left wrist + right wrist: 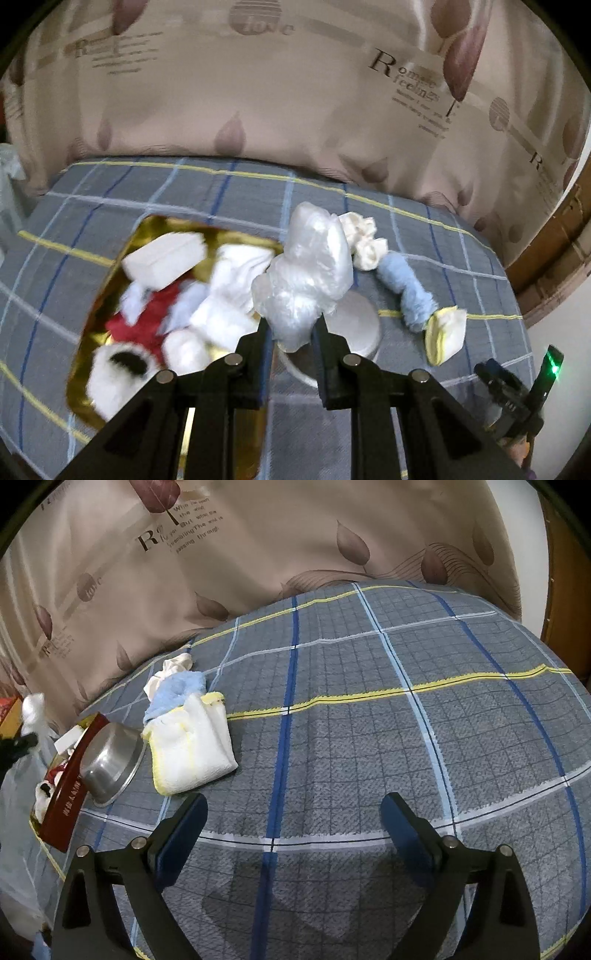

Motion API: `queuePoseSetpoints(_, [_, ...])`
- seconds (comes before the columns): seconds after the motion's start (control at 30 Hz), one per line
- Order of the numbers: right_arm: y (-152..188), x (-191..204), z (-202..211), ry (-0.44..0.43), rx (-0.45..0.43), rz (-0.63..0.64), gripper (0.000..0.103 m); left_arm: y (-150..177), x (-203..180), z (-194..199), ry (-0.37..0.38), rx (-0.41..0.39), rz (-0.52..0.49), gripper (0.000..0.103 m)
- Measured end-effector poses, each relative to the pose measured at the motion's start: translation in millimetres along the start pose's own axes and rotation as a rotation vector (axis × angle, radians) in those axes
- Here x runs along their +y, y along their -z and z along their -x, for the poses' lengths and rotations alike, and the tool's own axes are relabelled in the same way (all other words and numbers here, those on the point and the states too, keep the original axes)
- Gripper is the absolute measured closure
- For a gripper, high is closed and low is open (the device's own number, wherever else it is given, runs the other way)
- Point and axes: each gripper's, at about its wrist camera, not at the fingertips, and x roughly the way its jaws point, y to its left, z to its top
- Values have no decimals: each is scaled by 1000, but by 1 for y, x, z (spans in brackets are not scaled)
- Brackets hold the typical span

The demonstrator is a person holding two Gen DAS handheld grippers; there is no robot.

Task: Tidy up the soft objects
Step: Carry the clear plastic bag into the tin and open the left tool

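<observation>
My left gripper (293,325) is shut on a crumpled clear plastic bag (306,273) and holds it above the bed, just right of a gold-lined box (79,376) holding several soft items: white cloths, a red cloth, a white furry piece. On the bed to the right lie a cream cloth (364,240), a light blue fuzzy cloth (406,291) and a white cloth with yellow trim (445,334). My right gripper (293,814) is open and empty over bare bedspread, right of the white yellow-trimmed cloth (192,744) and blue cloth (177,692).
An upturned steel bowl (109,760) sits between the box's red side (68,797) and the cloths; in the left wrist view the bowl (354,325) is under the bag. A beige printed curtain (295,92) hangs behind the plaid bedspread (369,701).
</observation>
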Motion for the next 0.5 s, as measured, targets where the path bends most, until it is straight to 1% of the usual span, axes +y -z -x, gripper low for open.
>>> queuePoseSetpoints(0.2, [1,0,1,19,-10,-1,9,32,24,17,-27,2,48,84])
queuePoseSetpoints(0.37, [1,0,-1,28,4,3,9,57,47,29,-19,-2,118,84])
queuePoseSetpoints(0.5, [0,2,-2,36,9,10,8,69,60,30,-39,8,133,84])
